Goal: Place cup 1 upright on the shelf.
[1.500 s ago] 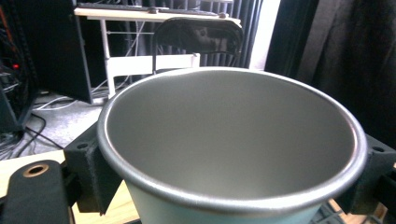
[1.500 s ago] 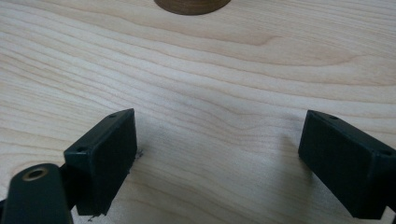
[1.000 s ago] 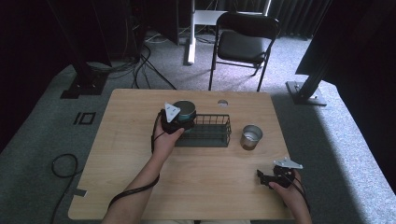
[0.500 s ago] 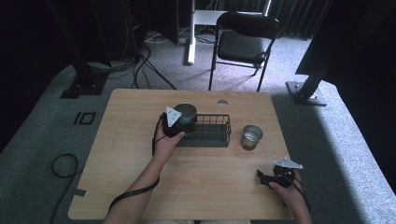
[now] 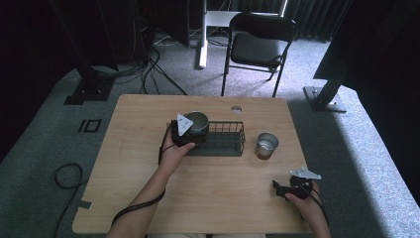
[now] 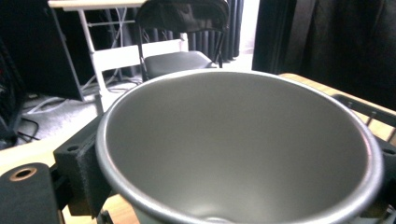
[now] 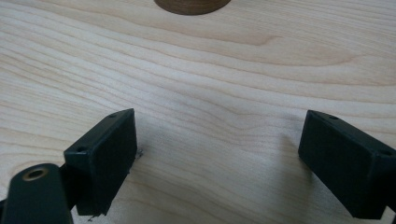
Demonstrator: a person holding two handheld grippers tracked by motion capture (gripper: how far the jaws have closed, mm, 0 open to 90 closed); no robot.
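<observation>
A grey metal cup (image 5: 197, 123) is gripped by the left gripper (image 5: 184, 130), jaws pressed against its sides. It is held at the left end of the black wire basket (image 5: 223, 139), approx. over that end's rim; whether the cup touches the basket can't be told from the high view. In the left gripper view the cup's (image 6: 238, 149) open mouth is seen from close up, interior bare; its bottom is cut off by the frame edge, and the right jaw is mostly hidden behind the rim. Part of the basket's wire (image 6: 369, 109) is glimpsed at right.

A second metal cup (image 5: 266, 145) is stood upright on the table (image 5: 138, 173), just right of the basket, apart from it.

The right gripper (image 5: 288, 189) is rested low near the table's front right corner, jaws spread wide w/ nothing between them, confirmed in the right gripper view (image 7: 217, 163). At that view's top edge a round brown shape (image 7: 191, 5) is cut off; not identifiable.
</observation>
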